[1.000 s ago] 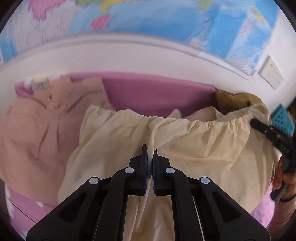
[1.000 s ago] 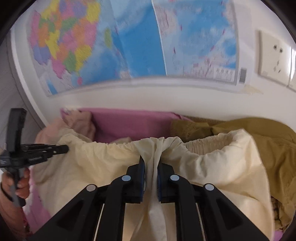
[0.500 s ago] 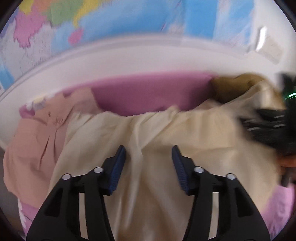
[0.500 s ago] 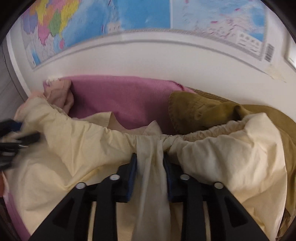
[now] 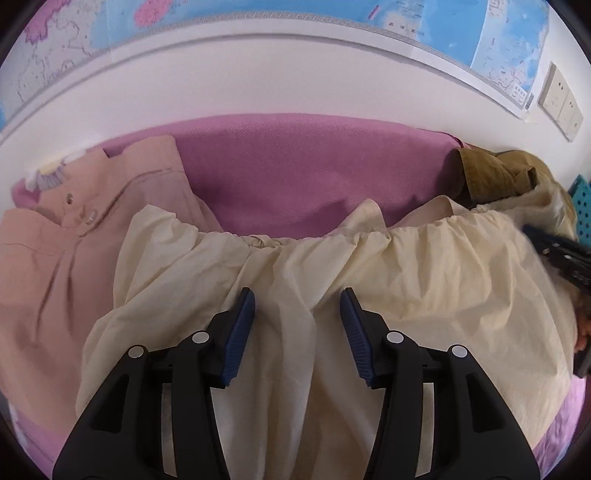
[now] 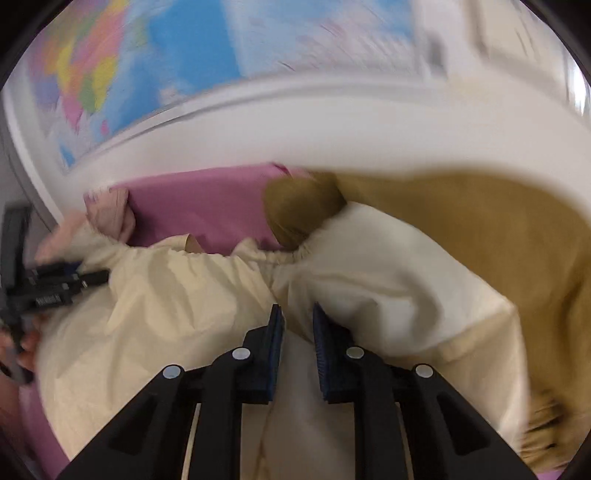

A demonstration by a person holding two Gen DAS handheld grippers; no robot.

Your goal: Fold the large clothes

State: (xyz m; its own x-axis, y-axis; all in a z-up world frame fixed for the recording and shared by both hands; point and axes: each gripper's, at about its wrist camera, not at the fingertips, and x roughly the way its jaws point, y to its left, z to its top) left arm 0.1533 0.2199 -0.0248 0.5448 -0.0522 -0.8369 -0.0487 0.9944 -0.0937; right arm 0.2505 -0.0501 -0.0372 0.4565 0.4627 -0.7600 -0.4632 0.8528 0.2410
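A large cream garment with a gathered elastic waistband lies spread over the magenta bed cover. My left gripper hovers just over it, jaws wide and still opening, with flat cloth under the gap and nothing pinched. In the right wrist view, which is blurred, my right gripper stands low over the same garment. Its jaws are narrow and closing, with a fold of cloth in the gap and no clear grip. Each gripper also shows in the other's view: the right gripper, the left gripper.
A pink garment lies to the left, partly under the cream one. A mustard garment is heaped at the right. A white wall with a map and a socket plate runs behind the bed. A teal basket is at the far right.
The left jaws went from shut on the cream cloth to wide open, letting it go. Both grippers sank toward the bed. The right jaws loosened, then narrowed again, and the cloth now lies flatter.
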